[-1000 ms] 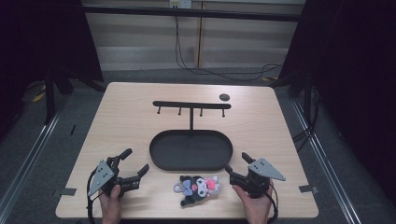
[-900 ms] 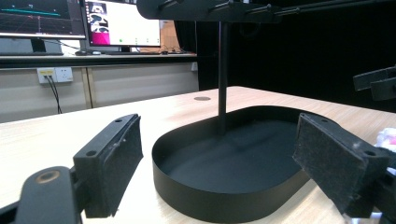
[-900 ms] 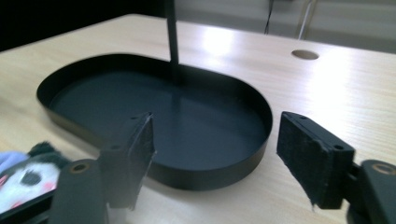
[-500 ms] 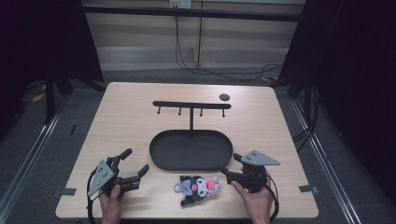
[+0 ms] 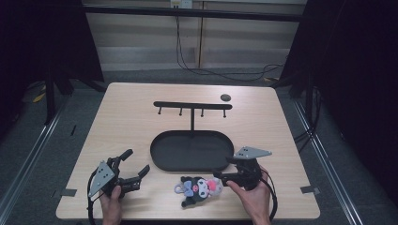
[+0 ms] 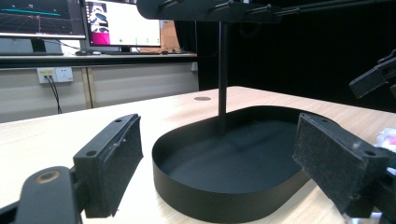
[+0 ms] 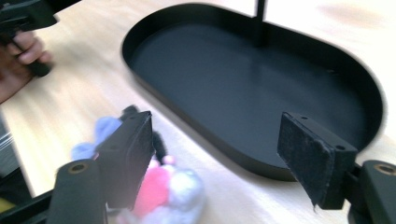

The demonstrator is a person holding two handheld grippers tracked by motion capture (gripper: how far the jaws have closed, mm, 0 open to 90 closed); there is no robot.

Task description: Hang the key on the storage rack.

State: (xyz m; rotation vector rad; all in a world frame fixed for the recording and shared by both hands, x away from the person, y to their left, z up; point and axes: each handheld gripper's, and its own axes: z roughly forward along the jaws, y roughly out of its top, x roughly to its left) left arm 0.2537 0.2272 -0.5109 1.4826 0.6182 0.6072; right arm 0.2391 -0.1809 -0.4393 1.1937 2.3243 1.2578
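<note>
Your left gripper [image 5: 136, 171] rests on the table [image 5: 126, 117] near its front left corner, jaws spread with nothing between them, pointed toward the black oval tray [image 5: 162, 159]; in the left gripper view that tray [image 6: 187, 186] sits straight ahead between the two pads. To its right, just in front of the tray and apart from its wall, lies the small plush keychain toy [image 5: 199, 187], dark with a pink middle and a lilac bow, flat on the wood. Right beside it is your right gripper [image 5: 223, 174], jaws wide and holding nothing; they have just been opening a little, and the toy is not between them. In the right gripper view the toy [image 7: 154, 186] lies low and left, partly behind the left pad [image 7: 128, 156], while the gap between the jaws frames the tray's [image 7: 243, 158] floor instead. That is the risk, as I judge it: close from here and you would pinch air or only catch a soft edge, and the toy could slip out or get nudged along the table. Coming in low might also knock a pad against the tray wall and shift the stand with its hook bar [image 5: 192, 105].
</note>
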